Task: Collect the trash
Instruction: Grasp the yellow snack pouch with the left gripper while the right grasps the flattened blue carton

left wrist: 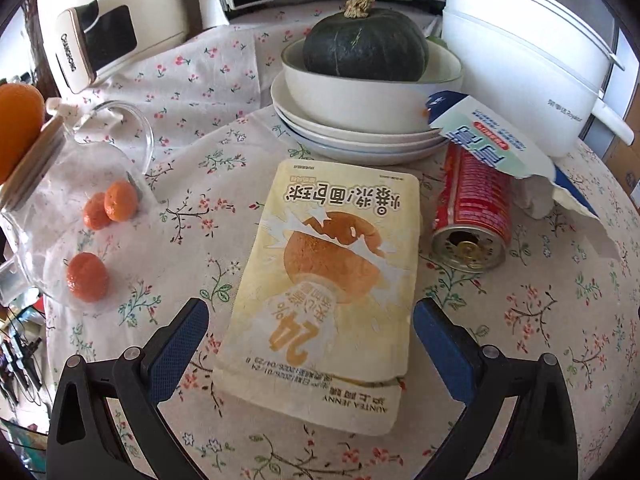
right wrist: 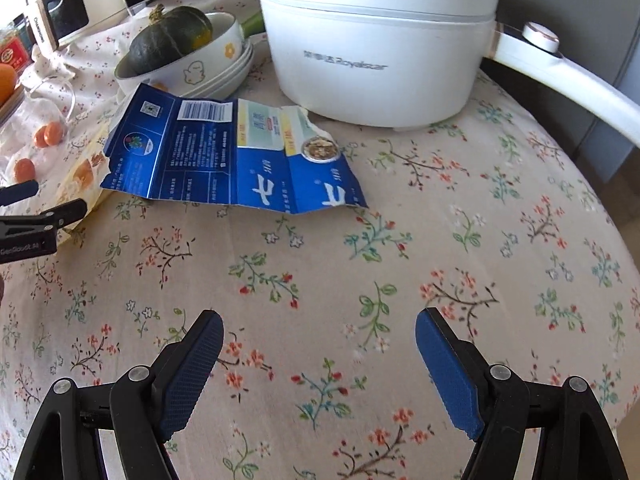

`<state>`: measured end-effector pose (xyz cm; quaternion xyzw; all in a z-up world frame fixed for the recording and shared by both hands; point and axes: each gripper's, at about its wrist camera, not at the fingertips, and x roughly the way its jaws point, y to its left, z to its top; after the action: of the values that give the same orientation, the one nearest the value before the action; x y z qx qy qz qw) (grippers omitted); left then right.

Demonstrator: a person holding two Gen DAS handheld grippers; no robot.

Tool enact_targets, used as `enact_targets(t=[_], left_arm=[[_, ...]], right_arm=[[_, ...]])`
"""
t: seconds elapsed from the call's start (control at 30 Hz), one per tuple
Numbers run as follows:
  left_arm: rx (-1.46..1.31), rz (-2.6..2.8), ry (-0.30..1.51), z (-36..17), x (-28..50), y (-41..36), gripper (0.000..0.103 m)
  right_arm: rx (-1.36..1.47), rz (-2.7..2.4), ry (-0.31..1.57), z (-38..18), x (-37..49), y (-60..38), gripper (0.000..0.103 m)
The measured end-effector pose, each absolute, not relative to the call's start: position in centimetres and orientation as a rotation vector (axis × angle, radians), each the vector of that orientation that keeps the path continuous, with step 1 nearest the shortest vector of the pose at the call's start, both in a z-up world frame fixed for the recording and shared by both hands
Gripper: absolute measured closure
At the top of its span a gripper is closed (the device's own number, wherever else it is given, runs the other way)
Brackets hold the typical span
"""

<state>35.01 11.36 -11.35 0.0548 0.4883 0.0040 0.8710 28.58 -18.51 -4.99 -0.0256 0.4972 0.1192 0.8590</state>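
**Ana:** On the worktop, under a floral cloth, what lay nearest the left gripper?

**Ben:** A flat cream snack packet printed with an orange bun. It lay lengthwise between the left gripper's blue pads, which were spread wide on either side of its lower half and not touching it.

**Ana:** And other trash?

**Ben:** A red drink can lay on its side just right of the packet, its opened end facing the camera. A torn blue and white carton, flattened, rested partly over the can's far end. From the right wrist view the carton lay in front of a white electric pot, near but not clearly touching it.

**Ana:** Where was the right gripper?

**Ben:** It hovered over bare cloth, well short of the carton, its jaws spread apart with nothing between them. The left gripper's black tip showed at that view's left edge, beside the packet.

**Ana:** Anything else on the worktop?

**Ben:** A dark green squash sat in a white bowl on stacked plates behind the packet. To the left, three small mandarins were seen through a clear glass pitcher; whether they lay inside or behind it could not be told.
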Motion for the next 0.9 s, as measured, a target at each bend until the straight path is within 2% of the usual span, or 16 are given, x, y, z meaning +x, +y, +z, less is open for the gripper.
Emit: enact_targets(t=[0.13, 0.2, 0.23, 0.33, 0.4, 0.43, 0.47, 0.5, 0.6, 0.7, 0.77, 0.8, 0.87, 0.9], left_arm=[[0.059, 0.007, 1.028, -12.3, 35.7, 12.2, 0.001], [0.031, -0.007, 1.039, -12.9, 35.9, 12.4, 0.011], [0.007, -0.014, 1.027, -12.9, 35.8, 12.6, 0.012], [-0.025, 0.001, 0.996, -12.7, 35.5, 12.8, 0.029], [-0.030, -0.003, 0.992, -12.5, 35.2, 12.8, 0.049], [-0.034, -0.016, 0.987, -12.3, 35.1, 12.8, 0.055], [-0.033, -0.023, 0.986, -12.3, 35.0, 12.7, 0.066], [-0.032, -0.027, 0.984, -12.2, 34.9, 12.7, 0.072], [-0.025, -0.022, 0.973, -11.6, 34.0, 12.4, 0.080], [-0.039, -0.018, 0.972, -10.9, 33.1, 12.4, 0.083], [-0.055, -0.015, 0.980, -10.4, 32.7, 12.7, 0.083], [-0.056, -0.011, 0.984, -10.1, 32.3, 12.7, 0.084], [-0.052, -0.007, 0.985, -9.4, 31.5, 12.8, 0.084], [-0.049, -0.006, 0.985, -9.1, 31.1, 12.8, 0.084]], right_arm=[[-0.127, 0.277, 1.014, -5.7, 29.8, -16.4, 0.020], [-0.151, 0.290, 0.994, -6.0, 30.4, -15.5, 0.020], [-0.159, 0.296, 0.985, -6.1, 30.8, -15.1, 0.020], [-0.194, 0.304, 0.954, -6.4, 31.6, -13.8, 0.020], [-0.224, 0.302, 0.933, -6.6, 32.1, -13.1, 0.020], [-0.237, 0.308, 0.920, -6.6, 32.3, -12.7, 0.020], [-0.250, 0.317, 0.907, -6.6, 32.4, -12.4, 0.020], [-0.262, 0.325, 0.896, -6.7, 32.6, -12.0, 0.020], [-0.283, 0.325, 0.864, -6.8, 33.1, -11.1, 0.020], [-0.274, 0.329, 0.837, -6.6, 33.5, -10.7, 0.021], [-0.270, 0.334, 0.816, -6.3, 33.5, -10.4, 0.025], [-0.263, 0.342, 0.807, -6.1, 33.5, -10.2, 0.031], [-0.244, 0.368, 0.801, -5.7, 33.5, -10.0, 0.048], [-0.238, 0.375, 0.805, -5.5, 33.5, -9.9, 0.066]])
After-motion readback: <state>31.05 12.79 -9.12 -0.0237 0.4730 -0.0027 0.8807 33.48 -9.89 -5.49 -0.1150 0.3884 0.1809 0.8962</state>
